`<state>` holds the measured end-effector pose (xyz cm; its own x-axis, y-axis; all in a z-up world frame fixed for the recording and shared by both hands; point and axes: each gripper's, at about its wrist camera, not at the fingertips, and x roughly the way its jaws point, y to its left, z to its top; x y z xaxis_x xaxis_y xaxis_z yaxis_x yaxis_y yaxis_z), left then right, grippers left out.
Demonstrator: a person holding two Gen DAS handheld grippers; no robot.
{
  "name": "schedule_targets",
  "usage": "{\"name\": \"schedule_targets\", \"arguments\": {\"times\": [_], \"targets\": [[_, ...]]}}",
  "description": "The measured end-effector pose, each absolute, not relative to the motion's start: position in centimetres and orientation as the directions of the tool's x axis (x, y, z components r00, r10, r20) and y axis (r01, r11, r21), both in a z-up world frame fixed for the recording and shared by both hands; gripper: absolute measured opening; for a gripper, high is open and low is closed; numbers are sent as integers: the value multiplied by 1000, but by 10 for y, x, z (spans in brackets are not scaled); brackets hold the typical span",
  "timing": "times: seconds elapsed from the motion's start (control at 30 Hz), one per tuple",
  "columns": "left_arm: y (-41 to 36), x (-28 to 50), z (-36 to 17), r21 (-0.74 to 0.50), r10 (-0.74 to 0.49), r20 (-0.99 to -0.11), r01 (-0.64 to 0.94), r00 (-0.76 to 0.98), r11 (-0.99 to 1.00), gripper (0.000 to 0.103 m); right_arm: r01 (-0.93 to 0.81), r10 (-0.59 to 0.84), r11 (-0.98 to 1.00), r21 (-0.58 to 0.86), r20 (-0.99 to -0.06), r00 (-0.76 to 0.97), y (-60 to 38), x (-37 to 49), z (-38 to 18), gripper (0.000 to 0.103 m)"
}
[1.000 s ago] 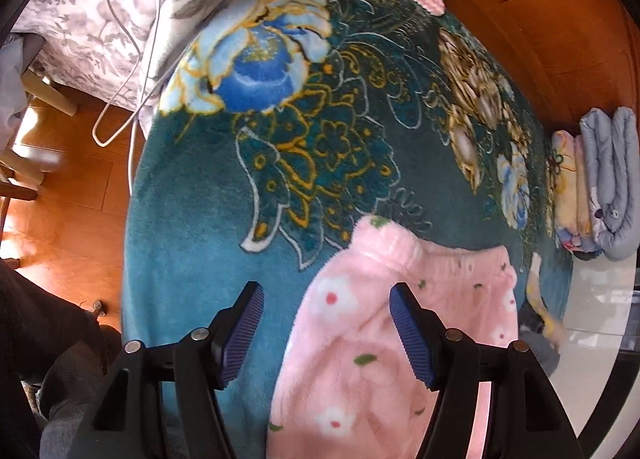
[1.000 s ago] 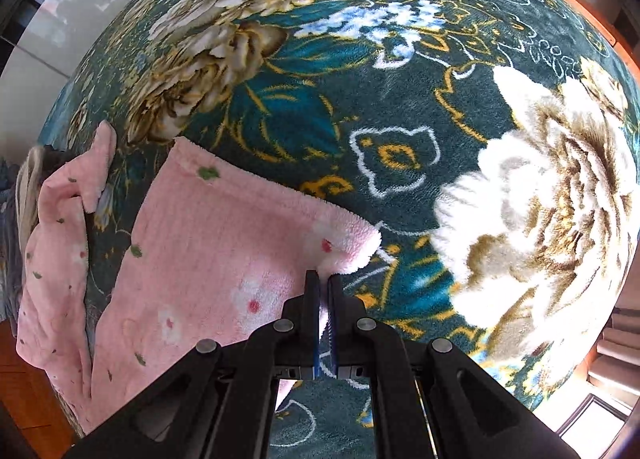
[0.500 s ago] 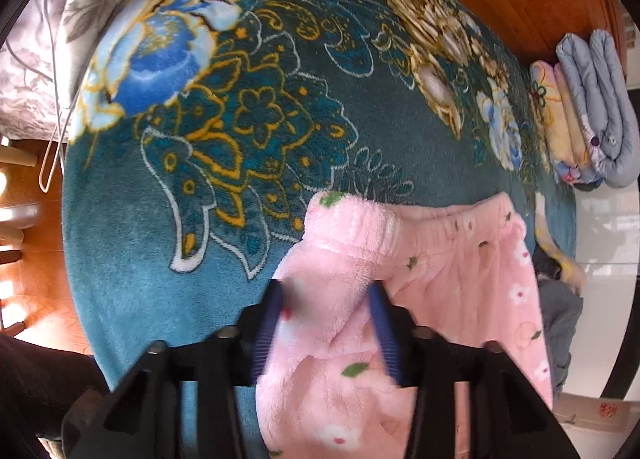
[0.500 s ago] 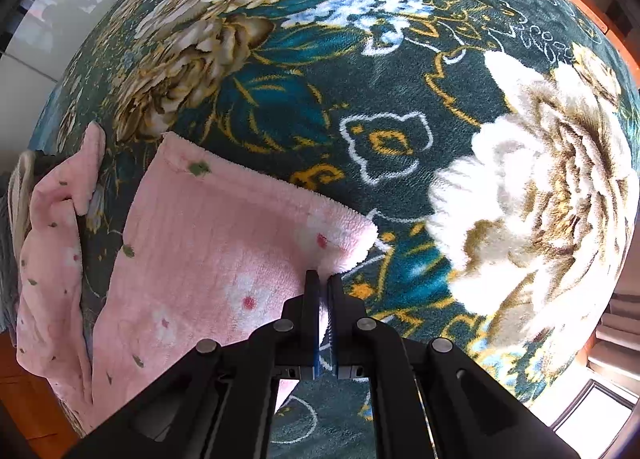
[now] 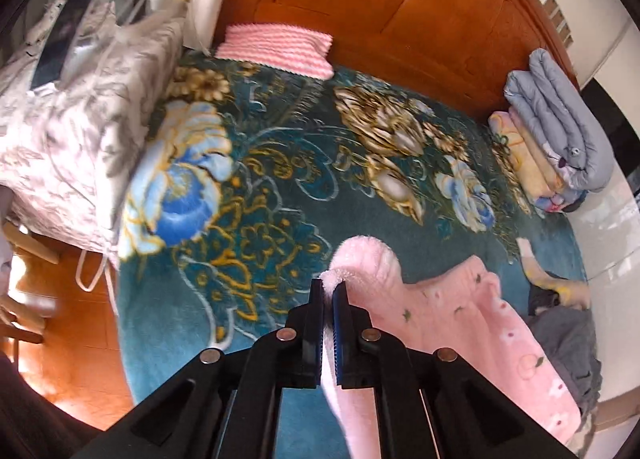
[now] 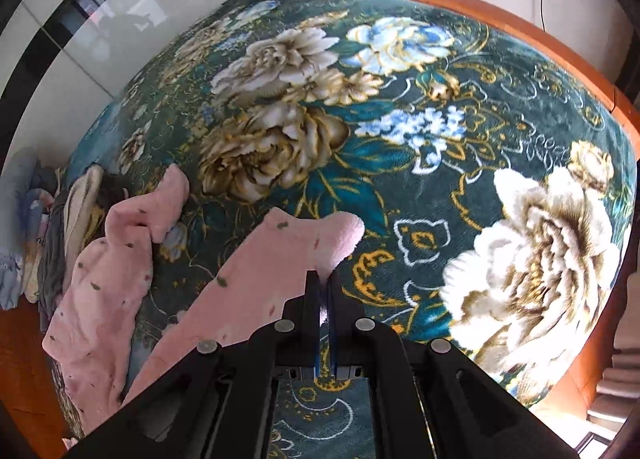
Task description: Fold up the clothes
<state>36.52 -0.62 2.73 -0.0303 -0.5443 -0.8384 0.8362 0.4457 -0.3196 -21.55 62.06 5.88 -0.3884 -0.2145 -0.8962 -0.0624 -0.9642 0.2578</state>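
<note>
Teal floral blanket (image 6: pixel 280 131) | both grippers' jaws clamp pink fleece garment (image 5: pixel 472 311)

pink fleece garment (image 5: pixel 460 311) | small flower print | rumpled, corners lifted | on bed

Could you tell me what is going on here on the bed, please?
A person is folding a pink fleece garment on a bed covered with a teal floral blanket. The left claw is shut on one edge of it, and the right claw is shut on another edge, so both ends are held and partly lifted. Folded bedding sits stacked near the headboard.
</note>
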Motion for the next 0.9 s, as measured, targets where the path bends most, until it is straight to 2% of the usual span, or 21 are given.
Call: {"name": "schedule_targets", "arguments": {"times": [0.07,0.17,0.3,0.43,0.5,0.57,0.6,0.63,0.7,0.73,0.9], "targets": [[-15,369,14,-256,-444,-896,836,-16,486,4,-85,-152,-978,189,-934,-324,632,-205,36,2],[-18,375,2,-238,-374,-927,817,-30,525,4,-140,-40,-988,67,-981,-188,653,-182,-11,2],[-20,368,4,-210,-367,-930,841,-15,499,4,-193,6,-981,11,-996,-87,674,-165,-45,2],[-17,363,10,-214,-363,-932,831,-16,514,8,-179,14,-984,2,-996,-90,670,-170,-40,3],[-14,363,16,-205,-363,-932,821,2,533,17,-195,21,-981,-1,-995,-99,671,-172,-36,3],[-7,362,28,-208,-397,-917,805,36,555,52,-216,24,-976,3,-992,-120,676,-171,-30,8],[-3,360,33,-214,-416,-908,801,47,559,57,-224,24,-975,6,-991,-132,679,-171,-26,12],[0,356,38,-216,-432,-900,802,57,556,58,-238,25,-971,11,-989,-146,682,-169,-23,15],[3,343,48,-223,-465,-884,819,59,528,58,-261,21,-965,30,-982,-190,688,-167,-11,30],[5,334,53,-231,-482,-875,833,49,503,59,-268,17,-963,42,-977,-214,690,-165,-5,33],[13,262,71,-289,-548,-832,911,-88,293,60,-234,-42,-964,126,-941,-336,678,-159,31,36]]}}
